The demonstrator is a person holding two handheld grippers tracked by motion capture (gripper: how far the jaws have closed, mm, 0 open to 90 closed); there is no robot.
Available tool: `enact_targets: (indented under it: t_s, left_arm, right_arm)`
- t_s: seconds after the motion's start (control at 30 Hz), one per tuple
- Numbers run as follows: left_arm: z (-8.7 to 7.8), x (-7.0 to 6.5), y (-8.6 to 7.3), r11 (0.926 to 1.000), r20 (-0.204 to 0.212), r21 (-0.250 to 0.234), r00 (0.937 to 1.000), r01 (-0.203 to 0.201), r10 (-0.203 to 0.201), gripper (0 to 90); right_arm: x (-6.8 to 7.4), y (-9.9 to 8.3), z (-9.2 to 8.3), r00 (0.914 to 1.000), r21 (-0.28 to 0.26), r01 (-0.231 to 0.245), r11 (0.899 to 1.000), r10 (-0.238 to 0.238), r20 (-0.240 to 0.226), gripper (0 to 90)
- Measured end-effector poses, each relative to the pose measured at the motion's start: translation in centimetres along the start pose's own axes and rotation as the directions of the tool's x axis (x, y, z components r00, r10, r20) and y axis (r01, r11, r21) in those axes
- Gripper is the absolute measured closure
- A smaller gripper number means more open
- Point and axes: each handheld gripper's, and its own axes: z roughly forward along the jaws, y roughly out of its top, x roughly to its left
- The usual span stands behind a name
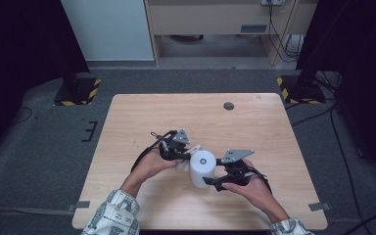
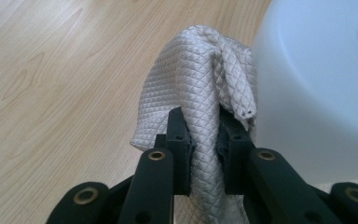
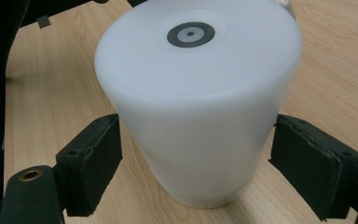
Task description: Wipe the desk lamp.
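Clamped in our left gripper (image 2: 204, 140) is a quilted grey cloth (image 2: 200, 84), pressed against the white container (image 3: 198, 107) at its nine o'clock side, near the table's (image 1: 127, 122) centre. Our right gripper (image 3: 196, 158) spans the container at its three o'clock side, pads touching or very nearly touching its walls; we judge it a hold. Wiping too hard could tip or slide the container if that hold is loose, and the cloth might slip out.

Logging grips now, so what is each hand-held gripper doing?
Left hand-held gripper: shut on the cloth.
Right hand-held gripper: jaws wide, clamped on the white container.
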Motion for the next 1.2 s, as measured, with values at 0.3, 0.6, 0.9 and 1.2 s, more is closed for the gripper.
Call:
enact_targets:
  t_s: [0.3, 0.6, 0.9, 1.2]
  left_arm:
    - [0.5, 0.0, -1.1, 0.9999, 0.014, 0.016, 0.9999, 0.005, -0.005, 77.3]
    - [-0.5, 0.4, -0.3, 0.999, 0.014, -0.04, 0.9997, 0.019, -0.018, 77.3]
    - [0.7, 0.3, -0.4, 0.9997, 0.006, -0.009, 0.9997, 0.024, -0.024, 77.3]
    - [0.9, 0.1, -2.0, 0.9992, 0.011, 0.01, 0.9992, 0.038, -0.038, 77.3]
  right_arm:
    - [0.0, 0.0, 0.0, 1.0, 0.0, -0.002, 1.0, 0.002, -0.001, 16.8]
    - [0.1, 0.1, 0.1, 1.0, -0.001, 0.002, 1.0, -0.002, 0.001, 17.0]
    - [0.1, 0.1, 0.0, 1.0, -0.006, 0.004, 1.0, -0.004, 0.003, 17.4]
    - [0.1, 0.1, -0.1, 1.0, -0.008, 0.005, 1.0, -0.005, 0.004, 17.9]
